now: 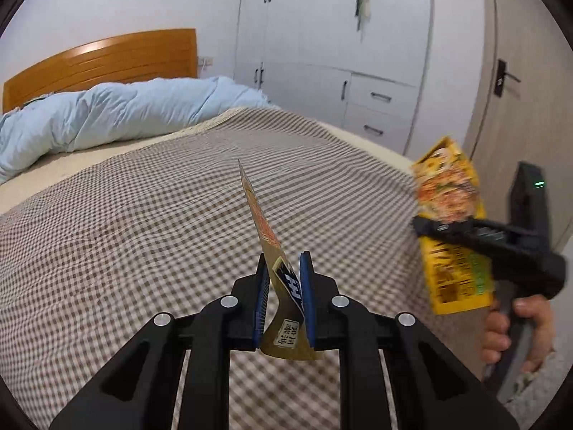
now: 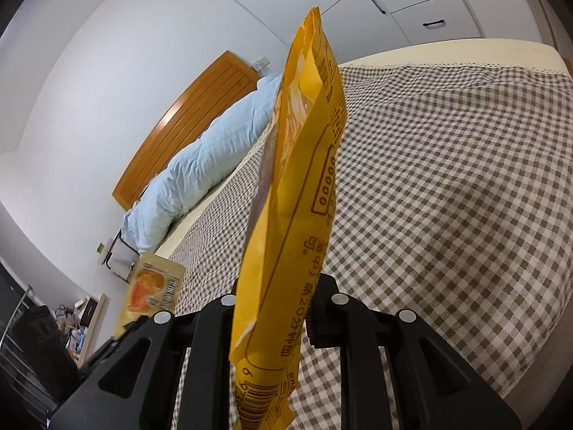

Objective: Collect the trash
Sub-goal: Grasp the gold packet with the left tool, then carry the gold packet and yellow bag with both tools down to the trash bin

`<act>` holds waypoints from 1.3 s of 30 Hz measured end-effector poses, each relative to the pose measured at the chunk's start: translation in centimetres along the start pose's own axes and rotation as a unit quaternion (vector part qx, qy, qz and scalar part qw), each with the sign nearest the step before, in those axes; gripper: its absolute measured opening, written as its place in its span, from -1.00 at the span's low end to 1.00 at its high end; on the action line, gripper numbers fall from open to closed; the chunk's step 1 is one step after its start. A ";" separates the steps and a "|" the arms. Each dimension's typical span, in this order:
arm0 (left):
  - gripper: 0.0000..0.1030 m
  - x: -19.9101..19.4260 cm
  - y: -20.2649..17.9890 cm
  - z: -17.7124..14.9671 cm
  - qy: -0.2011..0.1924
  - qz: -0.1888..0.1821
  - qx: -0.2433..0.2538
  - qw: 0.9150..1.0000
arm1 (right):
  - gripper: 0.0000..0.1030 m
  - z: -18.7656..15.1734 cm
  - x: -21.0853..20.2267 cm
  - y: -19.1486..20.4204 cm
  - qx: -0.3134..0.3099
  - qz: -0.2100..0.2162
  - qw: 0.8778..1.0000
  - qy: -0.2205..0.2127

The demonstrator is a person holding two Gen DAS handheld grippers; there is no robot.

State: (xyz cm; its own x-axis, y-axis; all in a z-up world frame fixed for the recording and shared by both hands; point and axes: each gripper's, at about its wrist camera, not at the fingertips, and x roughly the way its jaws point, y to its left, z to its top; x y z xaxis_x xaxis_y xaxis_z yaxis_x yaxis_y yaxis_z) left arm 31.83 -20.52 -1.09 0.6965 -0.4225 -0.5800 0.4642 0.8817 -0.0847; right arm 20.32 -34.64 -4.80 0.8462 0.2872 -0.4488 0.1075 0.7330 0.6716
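Wrappers were both lifted clear of the bed (image 1: 179,197): left tool (image 1: 283,297) clenched on tan wrapper (image 1: 263,229), right tool (image 2: 274,317) on yellow packet (image 2: 297,186); carrying to a bin, unseen, seemed next.

Home bedroom, seemingly: bed (image 1: 250,165), wardrobe (image 1: 322,36).

left gripper (image 1: 284,279): raised over the bed (image 1: 143,215), jaws clamped on a tan wrapper (image 1: 283,308)
right gripper (image 2: 275,308): over the bed's edge, clamped on a yellow packet (image 2: 286,215)
hand (image 1: 515,333): wrapped round the right handle
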 end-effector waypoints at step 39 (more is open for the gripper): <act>-0.72 -19.3 -7.0 -16.1 -0.067 -0.025 -0.038 0.997 | -0.66 -21.3 -15.2 2.0 -0.266 0.014 0.963 0.028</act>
State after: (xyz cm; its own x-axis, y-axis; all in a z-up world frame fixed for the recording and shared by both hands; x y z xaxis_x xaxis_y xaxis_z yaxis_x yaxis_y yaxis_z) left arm 6.36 -15.21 -2.36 0.7428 -0.4863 -0.4602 0.4607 0.8700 -0.1757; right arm -3.47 -24.46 -9.18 0.8138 0.3336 -0.4759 -0.2105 0.9324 0.2937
